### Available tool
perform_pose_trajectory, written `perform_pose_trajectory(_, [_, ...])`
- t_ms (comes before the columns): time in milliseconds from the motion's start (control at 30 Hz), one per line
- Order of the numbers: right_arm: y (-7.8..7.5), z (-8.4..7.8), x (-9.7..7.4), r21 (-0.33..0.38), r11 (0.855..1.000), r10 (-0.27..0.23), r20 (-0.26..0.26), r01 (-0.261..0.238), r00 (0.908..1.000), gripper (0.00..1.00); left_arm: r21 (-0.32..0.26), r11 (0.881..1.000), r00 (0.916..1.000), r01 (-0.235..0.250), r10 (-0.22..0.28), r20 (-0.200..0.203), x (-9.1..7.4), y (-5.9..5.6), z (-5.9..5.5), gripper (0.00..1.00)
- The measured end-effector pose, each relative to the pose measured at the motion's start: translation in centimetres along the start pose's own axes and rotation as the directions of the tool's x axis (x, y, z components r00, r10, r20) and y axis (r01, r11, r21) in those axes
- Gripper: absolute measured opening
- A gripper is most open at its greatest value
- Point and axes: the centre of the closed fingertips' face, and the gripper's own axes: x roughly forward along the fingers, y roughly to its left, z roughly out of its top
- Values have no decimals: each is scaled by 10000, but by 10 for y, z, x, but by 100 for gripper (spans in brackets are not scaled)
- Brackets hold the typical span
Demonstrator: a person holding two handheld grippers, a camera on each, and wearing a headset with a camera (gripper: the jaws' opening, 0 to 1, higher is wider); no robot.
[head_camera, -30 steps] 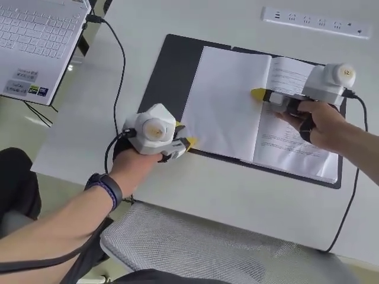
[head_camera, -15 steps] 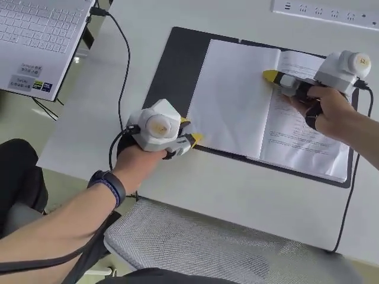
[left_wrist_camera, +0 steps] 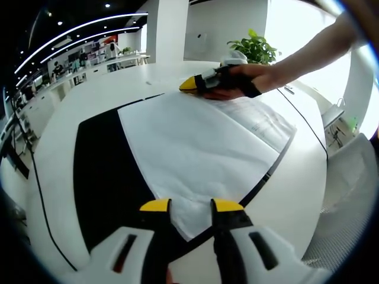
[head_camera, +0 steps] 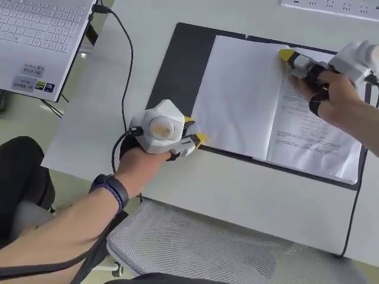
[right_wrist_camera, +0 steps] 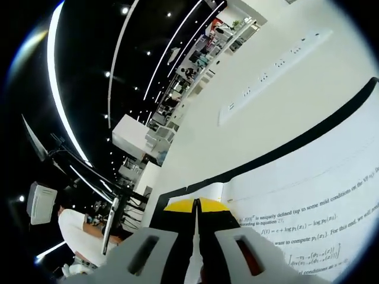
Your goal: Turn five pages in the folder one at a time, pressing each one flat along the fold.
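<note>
A white table [head_camera: 237,195] is taking up most of the head view, with a grey mesh chair [head_camera: 225,248] showing along the bottom of the frame. A black folder [head_camera: 177,65] is lying open on the table in the upper middle and right of the frame. A laptop [head_camera: 35,35] is sitting at the upper left corner. In the folder, 1 blank page [head_camera: 240,94] is lying on the left of the fold and 1 printed page [head_camera: 314,136] on the right. A power strip [head_camera: 331,5] is peeking in at the top right edge.

The left gripper [head_camera: 195,139] is resting at the center left of the frame, its yellow tips pointing at the lower left corner of the blank page. In the left gripper view its 2 jaws are standing apart, with nothing held.

The right gripper [head_camera: 288,55] is sitting at the upper right, its jaws pressed together, its tip lying at the top of the fold. A dark cable [head_camera: 125,65] is running from the laptop down to the left hand.
</note>
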Motion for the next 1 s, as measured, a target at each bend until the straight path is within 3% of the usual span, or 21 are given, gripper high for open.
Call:
perform_pose_trajectory(400, [-17, 22, 16, 81, 9997, -230, 578, 226, 9981, 0, -73, 10000, 10000, -9, 9, 39, 2, 1, -1, 26])
perform_pose_trajectory(567, [-17, 21, 16, -41, 9996, -292, 589, 295, 9978, 0, -76, 10000, 10000, 9, -9, 40, 1, 0, 0, 26])
perform_pose_trajectory(800, [-11, 2, 6, -729, 9973, 27, -231, -44, 9997, 0, -91, 10000, 10000, -19, 20, 64, 1, 1, 0, 25])
perform_pose_trajectory(1000, [-3, -20, -6, -1264, 9913, 249, -942, -368, 9952, 0, -78, 10000, 10000, -38, 38, 83, 2, 2, -1, 25])
